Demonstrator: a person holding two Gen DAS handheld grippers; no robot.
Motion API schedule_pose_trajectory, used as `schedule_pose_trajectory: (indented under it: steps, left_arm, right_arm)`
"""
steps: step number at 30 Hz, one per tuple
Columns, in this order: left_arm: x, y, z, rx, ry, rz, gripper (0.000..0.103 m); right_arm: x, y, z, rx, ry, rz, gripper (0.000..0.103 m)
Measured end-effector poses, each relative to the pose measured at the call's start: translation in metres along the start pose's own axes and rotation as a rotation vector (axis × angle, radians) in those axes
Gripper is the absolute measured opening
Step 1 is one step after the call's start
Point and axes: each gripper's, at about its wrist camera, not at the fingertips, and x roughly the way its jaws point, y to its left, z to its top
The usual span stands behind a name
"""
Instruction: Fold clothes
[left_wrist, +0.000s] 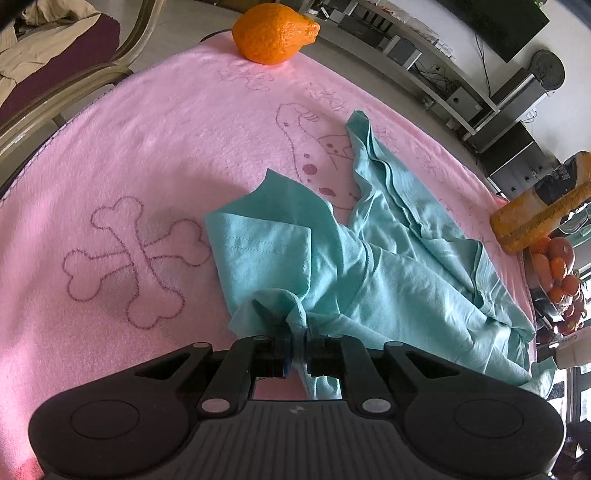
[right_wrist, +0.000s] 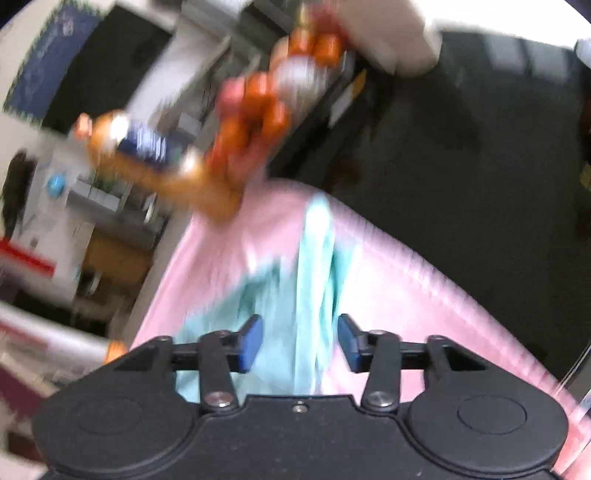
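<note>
a teal shirt (left_wrist: 388, 266) lies rumpled on a pink blanket (left_wrist: 147, 155) that covers the table, filling the blanket's right half and reaching its right edge, where a bit of teal hangs over the near right corner. one sleeve, with a stitched hem, is spread flat toward the blanket's middle, just beside a printed crossed-bones figure. the long body of the shirt runs in folds up toward the far right edge.

the left gripper (left_wrist: 297, 349) is at the near edge of the shirt, its jaws nearly together and pinching a twisted bunch of teal cloth; some cloth drapes down between the fingers toward the camera.

the right wrist view is blurred. the right gripper (right_wrist: 301, 341) has its blue pads (right_wrist: 252, 343) spread apart, with a ridge of the teal shirt (right_wrist: 314, 280) running between them; the pads do not press on it.

an orange fruit (left_wrist: 275, 32) sits at the blanket's far edge. a bottle (left_wrist: 543, 206) of orange liquid lies at the right edge, with a heap of small oranges (left_wrist: 559, 266) just past it, off the blanket.
</note>
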Motion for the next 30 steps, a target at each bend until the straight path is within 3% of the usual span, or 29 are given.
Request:
schedule_pose_trajectory:
  steps: [1,5,11,13,22,27,30]
  left_arm:
    - [0.0,0.0,0.0,0.0,0.0,-0.001,0.009]
    - [0.0,0.0,0.001,0.002,0.004,-0.003,0.009]
    - [0.001,0.001,0.002,-0.001,0.009,-0.007,0.01]
    - [0.001,0.001,0.002,-0.001,0.009,-0.007,0.01]
    - [0.001,0.002,0.003,0.001,0.011,-0.009,0.01]
    - [0.001,0.002,0.003,0.002,0.013,-0.009,0.01]
    - [0.002,0.001,0.003,0.008,0.012,-0.006,0.01]
  right_arm:
    - [0.01,0.0,-0.005,-0.024,0.052,-0.006,0.029]
    - [0.03,0.008,-0.016,-0.115,0.095,-0.035,0.021]
    - [0.047,0.003,-0.017,-0.066,0.101,0.019,0.022]
    - [0.047,0.001,-0.019,-0.043,0.094,0.047,0.028]
    - [0.039,0.007,-0.017,-0.036,0.054,0.241,0.029]
    - [0.043,0.001,-0.015,-0.013,0.057,0.097,0.03]
    - [0.043,-0.005,-0.014,0.007,0.038,0.109,0.03]
